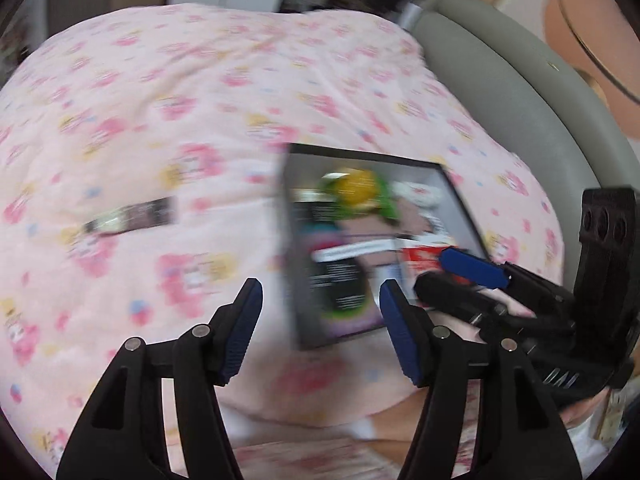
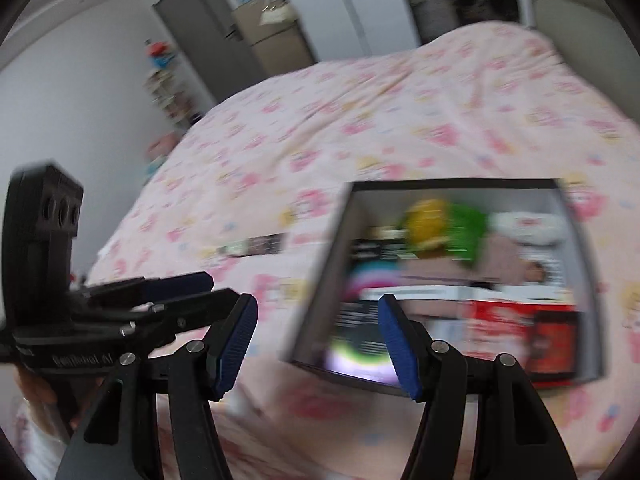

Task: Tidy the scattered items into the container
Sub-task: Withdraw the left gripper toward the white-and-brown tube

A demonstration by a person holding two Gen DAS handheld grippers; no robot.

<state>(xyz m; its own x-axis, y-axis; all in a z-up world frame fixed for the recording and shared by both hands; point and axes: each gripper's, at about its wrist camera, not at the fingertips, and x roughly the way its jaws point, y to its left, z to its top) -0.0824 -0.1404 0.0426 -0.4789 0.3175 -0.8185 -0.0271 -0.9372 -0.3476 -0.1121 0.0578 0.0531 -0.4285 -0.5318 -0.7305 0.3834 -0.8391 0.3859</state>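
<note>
Left wrist: left tongs (image 1: 320, 332) gaping, carrying nothing; last loose packet (image 1: 132, 218) lying on the bed (image 1: 160, 92), well left of the box (image 1: 290, 248).

Right wrist: right tongs (image 2: 318, 344) also released, hovering over the box (image 2: 320, 292) edge. I'd send the left in low, pinching the packet (image 2: 252, 246) across its short side.

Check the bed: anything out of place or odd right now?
One stray: a flat dark packet lies on the pink bedspread, apart from the box that holds the other items. Both frames are motion-blurred, so finer detail is unclear. Left gripper and right gripper are open, empty.
</note>
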